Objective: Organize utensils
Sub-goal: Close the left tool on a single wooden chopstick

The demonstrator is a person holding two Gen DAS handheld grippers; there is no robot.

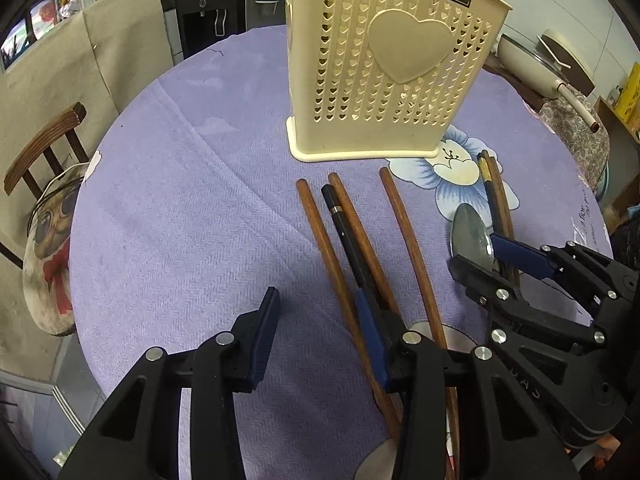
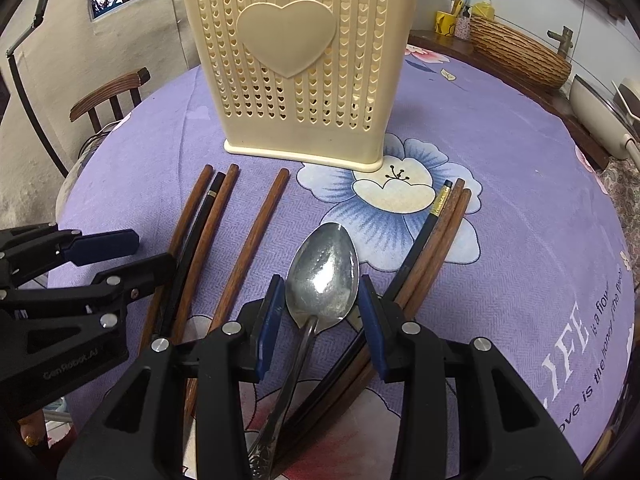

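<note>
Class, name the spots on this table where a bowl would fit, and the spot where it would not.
Bare cloth lies left of the chopsticks, out to the table's edge by the chair, and right of the other chopsticks, around the printed words. In front of the holder it is crowded: chopsticks, spoon, both tools.

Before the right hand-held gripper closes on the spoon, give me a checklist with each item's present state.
1. Right hand-held gripper open: ok, blue pads apart.
2. Spoon between the pads: ok, bowl sits in the gap, handle running back under the gripper.
3. Black chopstick and the two brown chopsticks clear of the grasp: not ok, they run under the right-side finger.
4. Left hand-held gripper out of the way: ok, open over the four chopsticks to the left.
5. Utensil holder upright: ok.
6. Holder opening free: cannot tell, top is out of frame.
</note>
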